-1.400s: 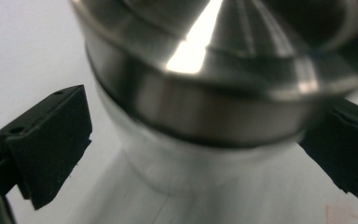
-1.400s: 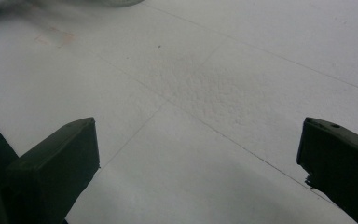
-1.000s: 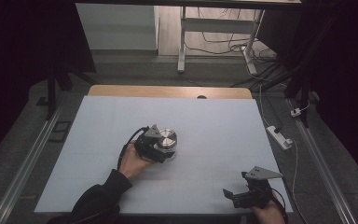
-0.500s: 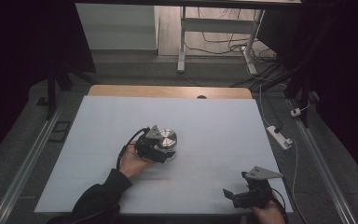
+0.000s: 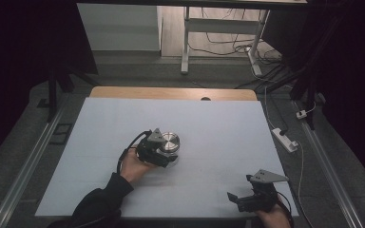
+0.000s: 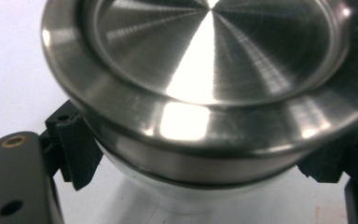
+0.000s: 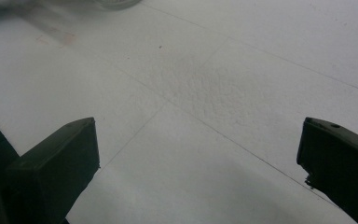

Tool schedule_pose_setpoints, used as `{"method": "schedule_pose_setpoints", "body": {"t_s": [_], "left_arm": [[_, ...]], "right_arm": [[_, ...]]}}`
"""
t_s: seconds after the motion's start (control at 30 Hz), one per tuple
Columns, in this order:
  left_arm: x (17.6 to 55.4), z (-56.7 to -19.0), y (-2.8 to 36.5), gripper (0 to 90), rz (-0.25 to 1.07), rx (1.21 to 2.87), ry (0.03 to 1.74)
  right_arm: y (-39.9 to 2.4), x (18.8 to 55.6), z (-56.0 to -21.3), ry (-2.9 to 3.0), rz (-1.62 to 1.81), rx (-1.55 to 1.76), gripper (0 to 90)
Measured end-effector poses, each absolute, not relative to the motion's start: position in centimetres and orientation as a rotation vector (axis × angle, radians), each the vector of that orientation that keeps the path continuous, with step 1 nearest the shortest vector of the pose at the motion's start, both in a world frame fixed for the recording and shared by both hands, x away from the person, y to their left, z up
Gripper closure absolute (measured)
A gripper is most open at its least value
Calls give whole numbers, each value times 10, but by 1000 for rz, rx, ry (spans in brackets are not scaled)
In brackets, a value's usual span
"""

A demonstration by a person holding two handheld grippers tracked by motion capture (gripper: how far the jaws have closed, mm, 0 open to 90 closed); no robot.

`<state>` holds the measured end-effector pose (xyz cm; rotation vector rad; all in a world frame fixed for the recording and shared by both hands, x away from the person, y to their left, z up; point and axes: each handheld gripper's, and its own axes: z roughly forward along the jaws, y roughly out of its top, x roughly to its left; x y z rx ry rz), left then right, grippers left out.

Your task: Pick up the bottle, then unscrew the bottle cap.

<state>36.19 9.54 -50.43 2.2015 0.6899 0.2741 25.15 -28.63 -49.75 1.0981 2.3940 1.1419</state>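
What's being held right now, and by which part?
The left gripper clamps the round steel container by its sides, just under the lid rim. The right gripper holds nothing.

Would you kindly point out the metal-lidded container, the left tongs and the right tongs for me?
metal-lidded container [image 6: 205, 60], left gripper view, centre of the brushed steel lid.
left tongs [image 5: 167, 153], high view, between the tips at the container.
right tongs [image 7: 198, 158], right gripper view, midway between the two black tips.

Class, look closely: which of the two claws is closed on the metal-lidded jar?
The left claw: its pads press the jar under its steel lid. The right claw stands open over bare table.
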Motion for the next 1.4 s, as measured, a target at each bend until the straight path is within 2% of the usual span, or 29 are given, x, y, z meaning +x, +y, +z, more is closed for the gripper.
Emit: {"method": "schedule_pose_setpoints", "body": {"t_s": [1.4], "left_arm": [[317,-478,117,154,225,2174,671]], "right_arm": [[-286,251,-497,2394,1151,1084,0]]}}
